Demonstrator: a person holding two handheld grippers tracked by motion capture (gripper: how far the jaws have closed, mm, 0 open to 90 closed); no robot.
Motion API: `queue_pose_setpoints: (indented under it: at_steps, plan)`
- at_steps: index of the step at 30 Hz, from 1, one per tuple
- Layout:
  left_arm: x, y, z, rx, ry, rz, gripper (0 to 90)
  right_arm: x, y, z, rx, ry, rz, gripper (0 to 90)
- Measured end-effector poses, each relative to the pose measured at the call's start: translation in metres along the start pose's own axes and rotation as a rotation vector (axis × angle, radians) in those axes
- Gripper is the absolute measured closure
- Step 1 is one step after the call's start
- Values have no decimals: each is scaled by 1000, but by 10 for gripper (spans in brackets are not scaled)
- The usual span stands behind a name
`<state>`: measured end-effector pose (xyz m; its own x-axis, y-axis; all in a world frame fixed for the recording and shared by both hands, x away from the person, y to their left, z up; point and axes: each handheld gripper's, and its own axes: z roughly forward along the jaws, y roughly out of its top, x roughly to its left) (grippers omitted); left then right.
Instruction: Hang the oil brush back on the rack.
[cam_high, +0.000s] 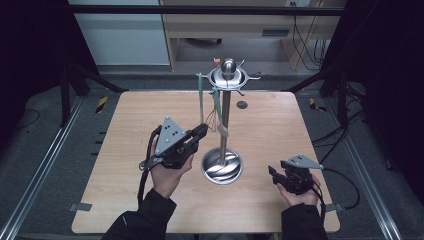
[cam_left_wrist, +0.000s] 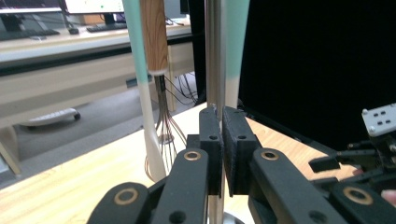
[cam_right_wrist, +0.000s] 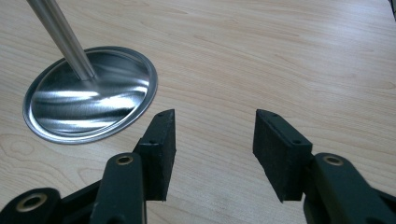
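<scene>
my left hand-held gripper (cam_high: 200, 131) is raised over the middle of the worktop (cam_high: 125, 200), left of the stand, pointing toward the hanging utensils. in the left gripper view its jaws stand closed to a thin slit, nothing clamped between the pads; the pole (cam_left_wrist: 214, 51) rises directly behind them. a mint-handled utensil (cam_left_wrist: 145, 93), a wooden-handled whisk (cam_left_wrist: 156, 42) and a second mint handle (cam_left_wrist: 236, 42) hang just beyond the pads. the utensil stand (cam_high: 223, 120) is at the centre of the worktop, its round steel base (cam_high: 221, 167) nearer my edge, its top ring toward the far edge. my right hand-held gripper (cam_high: 272, 175) rests low near the right near corner, jaws wide and empty, well apart from the base (cam_right_wrist: 88, 98).
</scene>
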<state>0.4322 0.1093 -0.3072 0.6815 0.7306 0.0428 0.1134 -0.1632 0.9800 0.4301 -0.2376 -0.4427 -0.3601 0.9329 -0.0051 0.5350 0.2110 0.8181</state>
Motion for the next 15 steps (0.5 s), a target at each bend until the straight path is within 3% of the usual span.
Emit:
queue_pose_setpoints:
  at_steps: [6,12,15]
  plan:
    - [11,-15,-5,45,-18,2,809,1,0,0,2,5,9,492]
    - [27,-40,-16,118,-21,11,746,1,-1,0,5,4,10,490]
    - [36,-53,-21,161,-26,-10,720,1,-1,1,3,-3,3,488]
